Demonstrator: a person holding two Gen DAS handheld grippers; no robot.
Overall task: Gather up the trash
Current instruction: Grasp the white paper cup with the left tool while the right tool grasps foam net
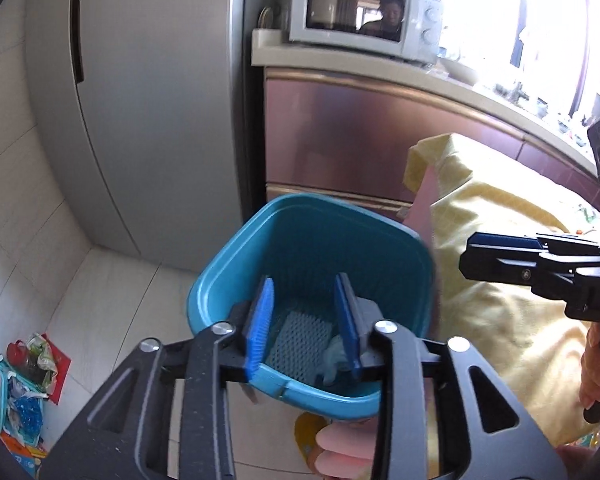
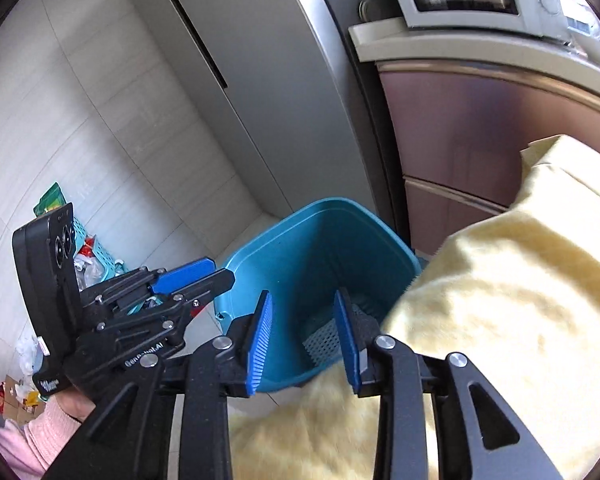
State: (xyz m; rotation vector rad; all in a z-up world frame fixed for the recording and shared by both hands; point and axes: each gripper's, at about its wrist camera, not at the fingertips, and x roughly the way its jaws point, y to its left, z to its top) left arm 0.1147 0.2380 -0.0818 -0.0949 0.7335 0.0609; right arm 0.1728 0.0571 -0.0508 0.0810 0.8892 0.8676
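Left wrist view: left gripper (image 1: 304,320) sits low centre, fingers apart w/ nothing between them, hanging over the near rim of the blue bin (image 1: 236,256). A pale crumpled scrap (image 1: 334,358) lies on the bin's mesh bottom, just by the right-hand finger. Right gripper (image 1: 500,256) pokes in from the right edge, side-on, over yellow cloth (image 1: 500,320); from this angle can't tell its gap. More trash (image 1: 24,376) is piled on the floor (image 1: 112,300), bottom left, w/ a light-blue basket among it. Fridge (image 1: 140,100) fills upper left, microwave (image 1: 364,12) top centre.

Right wrist view: right gripper (image 2: 306,340) low centre, fingers apart and empty, aimed into the bin (image 2: 260,256). Left gripper (image 2: 196,276) shows at left, side-on. Floor trash (image 2: 88,256) is behind it at left, partly hidden.

Step in hand, as I read it: drop looks done, both tools empty, so next is a fresh pickup from the floor pile. To do it well: lift clear of the bin rim first so it doesn't tip, keep fingers spread on approach, take one loose piece at the pile's edge.

Diffs: only the left view shows the scrap in the bin; the right view's bin bottom is partly covered by cloth. Only the right view confirms the right fingers are apart
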